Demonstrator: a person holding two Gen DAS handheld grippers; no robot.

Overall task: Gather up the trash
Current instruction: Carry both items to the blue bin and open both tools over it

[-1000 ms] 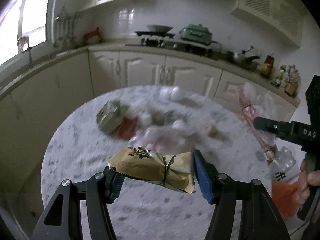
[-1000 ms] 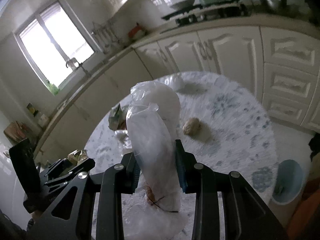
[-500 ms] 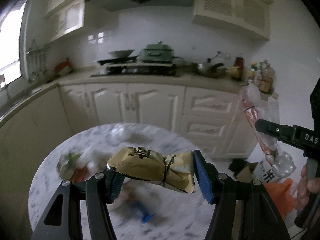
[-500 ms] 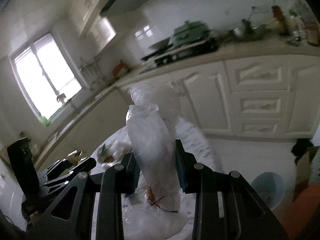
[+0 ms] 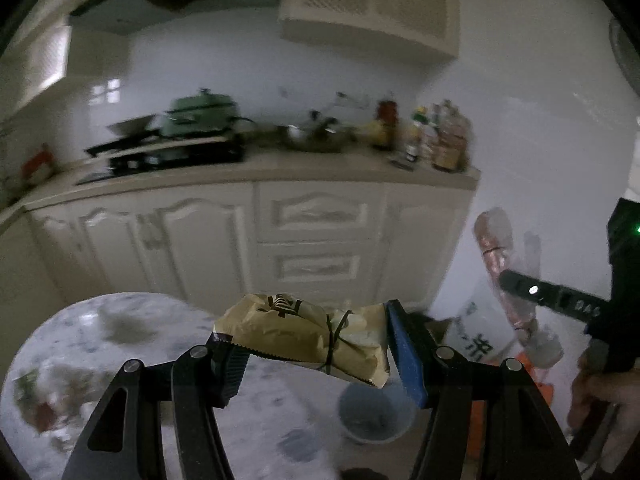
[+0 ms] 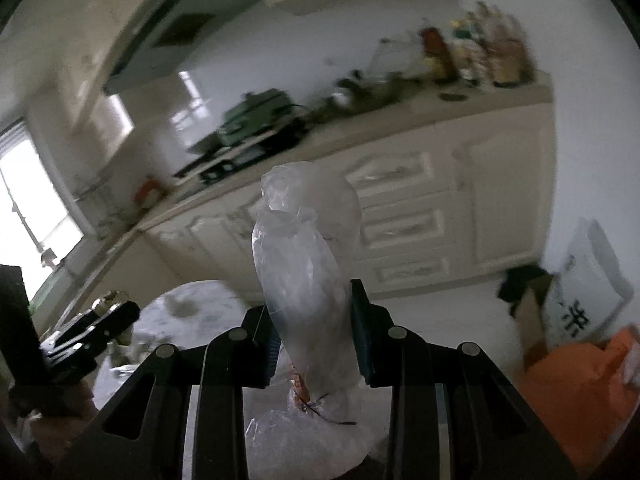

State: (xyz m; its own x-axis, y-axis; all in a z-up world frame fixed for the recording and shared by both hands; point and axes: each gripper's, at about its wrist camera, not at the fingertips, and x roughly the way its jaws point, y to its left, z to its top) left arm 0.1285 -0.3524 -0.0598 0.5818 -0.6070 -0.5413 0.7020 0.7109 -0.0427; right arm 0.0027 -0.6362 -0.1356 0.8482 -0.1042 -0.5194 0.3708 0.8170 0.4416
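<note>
Tan and gold foil, creased and tied round with a thin dark band, makes up the snack wrapper (image 5: 308, 336) clamped in the left gripper (image 5: 310, 354). It spans the whole gap at lower centre of the left view, one end pressed on the black ribbed pad at left, the other on the blue pad (image 5: 404, 356) at right. Its long axis runs across the frame from pad to pad, sloping slightly down to the right; dark printed characters show on its upper face.

Below it lie the marble table (image 5: 120, 344) at lower left and a pale blue bin (image 5: 372, 416) on the floor at lower centre, just under the wrapper's right end.

The right gripper (image 6: 314, 340) is closed on a clear plastic bag (image 6: 304, 264), squeezed narrow between its pads at centre of the right view. The bag is cloudy and crumpled, knotted near its top, with something reddish in its lower part. It stands upright, long axis vertical, its top rising well above the pads and its bottom bulging beneath them.

At far right of the left view the same bag (image 5: 500, 264) appears, held beside a hand (image 5: 600, 396).
</note>
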